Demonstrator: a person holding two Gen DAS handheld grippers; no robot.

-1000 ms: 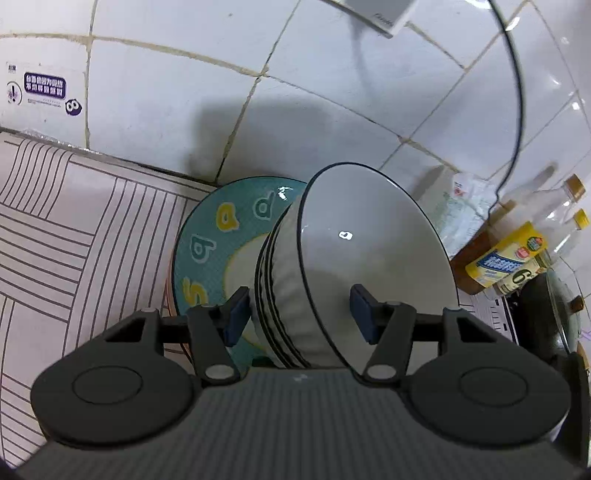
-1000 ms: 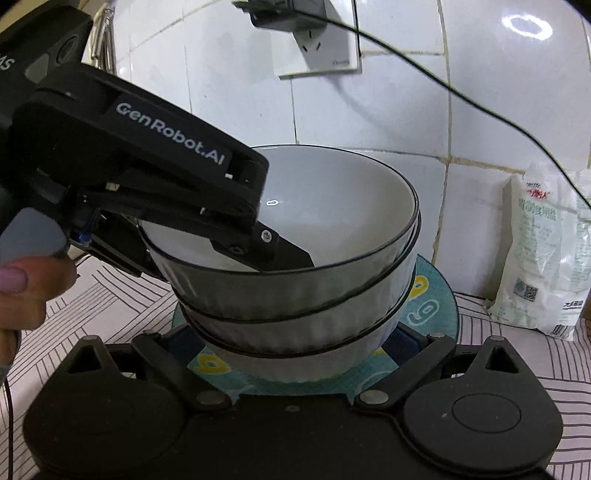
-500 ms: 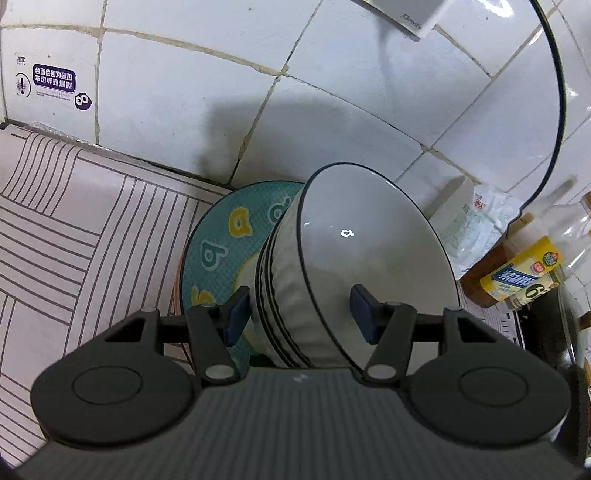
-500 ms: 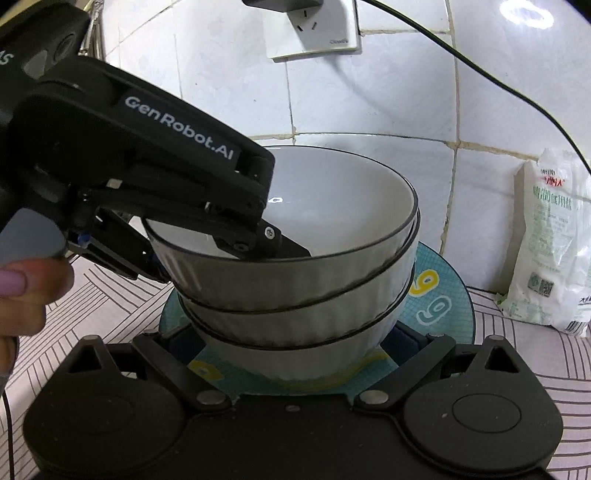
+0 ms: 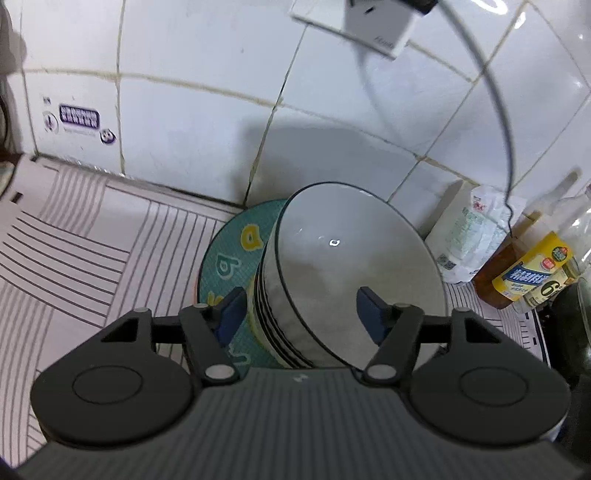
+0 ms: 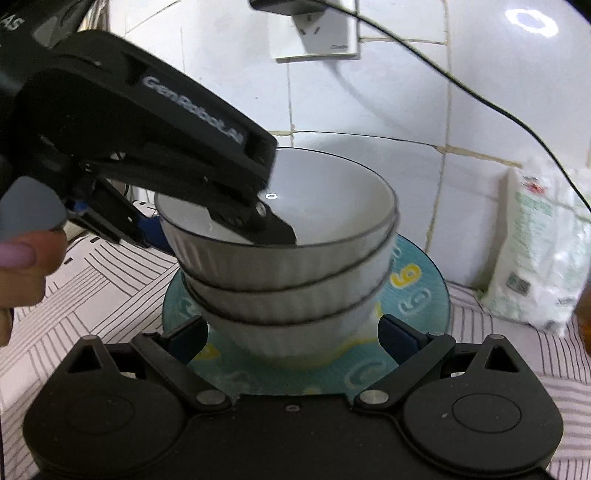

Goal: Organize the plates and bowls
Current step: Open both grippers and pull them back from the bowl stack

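Three glazed white bowls, ribbed on the outside with thin dark rims, sit nested on a round teal plate printed with pale and yellow letters. The plate rests on a surface covered with a pale pink mat of grey stripes, close to a glossy white tiled wall at 12 o'clock.

In the right wrist view, the left gripper comes in from 10 o'clock, its fingers spread wide across the top bowl's rim: one dark finger lies inside the bowl, the blue-padded one sits outside the wall. Whether either pad presses the rim cannot be told. In its own view the stack fills the gap between its blue pads.

The right gripper sits low at 6 o'clock, its fingers open wide on either side of the bottom bowl, above the plate's near edge and holding nothing.

At 3 o'clock a crinkled white plastic bag leans on the wall, near the plate but apart from it, with yellow-labelled bottles beyond. A black cable hangs from a wall socket above. The striped mat lies open toward 9 o'clock.
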